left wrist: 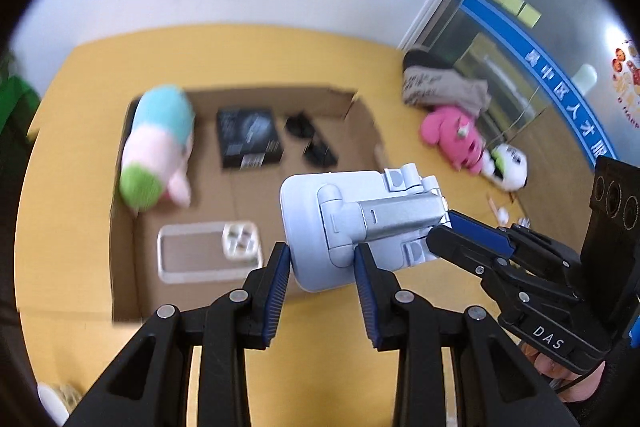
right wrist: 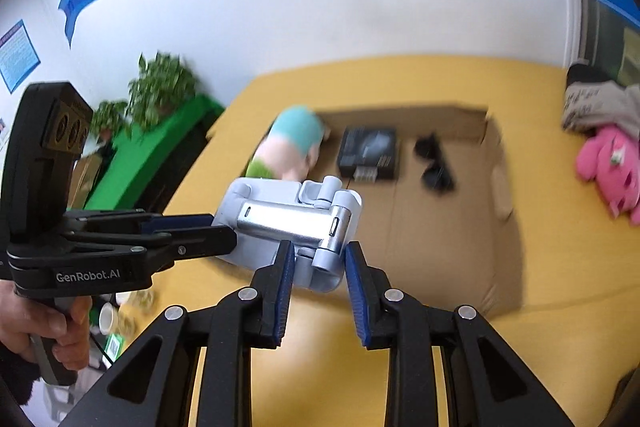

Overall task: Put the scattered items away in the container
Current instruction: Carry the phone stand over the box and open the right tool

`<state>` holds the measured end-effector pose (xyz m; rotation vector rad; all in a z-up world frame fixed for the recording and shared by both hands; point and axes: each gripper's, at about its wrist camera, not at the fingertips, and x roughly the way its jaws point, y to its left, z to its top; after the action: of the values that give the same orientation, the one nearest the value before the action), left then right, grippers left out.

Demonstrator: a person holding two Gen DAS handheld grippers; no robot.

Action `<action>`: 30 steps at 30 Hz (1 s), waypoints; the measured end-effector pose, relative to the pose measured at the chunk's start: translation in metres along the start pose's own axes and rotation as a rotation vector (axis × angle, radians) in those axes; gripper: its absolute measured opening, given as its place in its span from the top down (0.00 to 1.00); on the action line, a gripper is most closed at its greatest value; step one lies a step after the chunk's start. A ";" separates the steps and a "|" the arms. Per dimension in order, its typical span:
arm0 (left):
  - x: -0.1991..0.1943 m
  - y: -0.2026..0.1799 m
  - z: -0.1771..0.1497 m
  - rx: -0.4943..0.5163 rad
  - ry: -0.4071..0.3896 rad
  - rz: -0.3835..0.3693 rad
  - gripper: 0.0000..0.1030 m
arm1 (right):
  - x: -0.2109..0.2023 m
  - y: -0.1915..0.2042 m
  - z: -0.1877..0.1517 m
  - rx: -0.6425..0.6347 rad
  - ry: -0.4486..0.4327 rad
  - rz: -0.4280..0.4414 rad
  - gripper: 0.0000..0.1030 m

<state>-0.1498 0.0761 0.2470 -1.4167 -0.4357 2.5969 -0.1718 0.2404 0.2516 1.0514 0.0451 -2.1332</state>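
A pale blue folding stand (left wrist: 320,211) with a silver arm hangs in the air over the near edge of an open cardboard box (left wrist: 272,97). Both grippers hold it. My left gripper (left wrist: 322,255) is shut on its rounded base, blue pads on both sides. My right gripper (left wrist: 440,229) comes in from the right and pinches the stand's other end. In the right wrist view the stand (right wrist: 280,211) sits between the right gripper's (right wrist: 318,255) pads at its hinge end, above the box (right wrist: 440,227), while the left gripper (right wrist: 222,227) grips it from the left.
The box on the yellow table (left wrist: 80,147) holds a pastel plush toy (left wrist: 156,147), a black carton (left wrist: 250,137), dark glasses (left wrist: 310,139) and a clear phone case (left wrist: 208,251). A pink plush (left wrist: 452,137), a white toy (left wrist: 508,163) and grey clothing (left wrist: 444,87) lie to the right.
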 end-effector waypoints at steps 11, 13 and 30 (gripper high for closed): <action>0.081 -0.005 0.057 0.041 0.053 0.013 0.69 | 0.047 -0.071 0.049 0.052 -0.002 -0.022 0.74; 0.106 0.000 0.060 0.029 0.092 0.010 0.69 | 0.066 -0.088 0.048 0.075 0.027 -0.026 0.74; 0.237 0.047 0.023 -0.117 0.322 0.023 0.67 | 0.197 -0.172 -0.005 0.162 0.322 -0.157 0.75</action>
<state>-0.2971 0.0909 0.0552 -1.8476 -0.5317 2.3299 -0.3535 0.2471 0.0635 1.5248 0.1131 -2.1108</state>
